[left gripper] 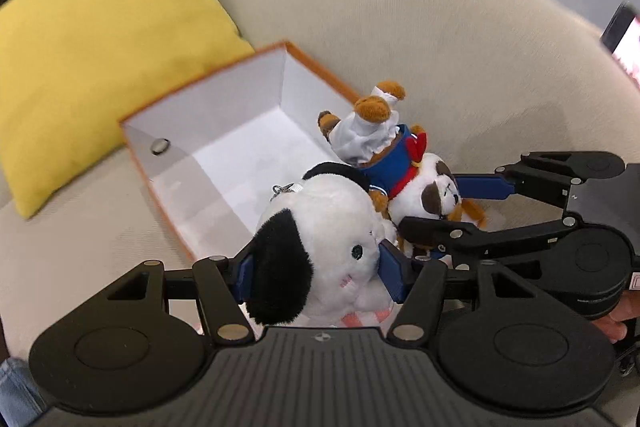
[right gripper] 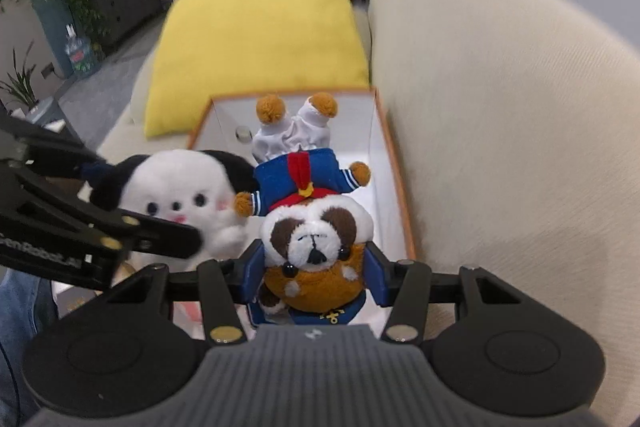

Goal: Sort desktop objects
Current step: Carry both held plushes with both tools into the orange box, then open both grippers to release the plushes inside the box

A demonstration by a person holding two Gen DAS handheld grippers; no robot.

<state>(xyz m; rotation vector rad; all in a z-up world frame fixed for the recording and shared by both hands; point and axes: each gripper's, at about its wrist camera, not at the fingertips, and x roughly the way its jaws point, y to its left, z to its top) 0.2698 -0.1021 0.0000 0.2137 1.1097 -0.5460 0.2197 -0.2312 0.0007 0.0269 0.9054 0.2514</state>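
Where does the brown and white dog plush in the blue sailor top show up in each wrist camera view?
Left wrist view: the dog plush hangs upside down right of centre, held by the right gripper.
Right wrist view: the dog plush fills the lower centre, head down between the blue pads.
Shared landmark: the orange-edged white box.

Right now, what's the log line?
left gripper: holds black-and-white plush dog | right gripper: holds brown sailor-suit plush dog | orange-rimmed white box: empty

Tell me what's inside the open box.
The box shows a bare white floor and walls, with a round metal stud on one end wall. The near end is hidden behind the two plush toys.
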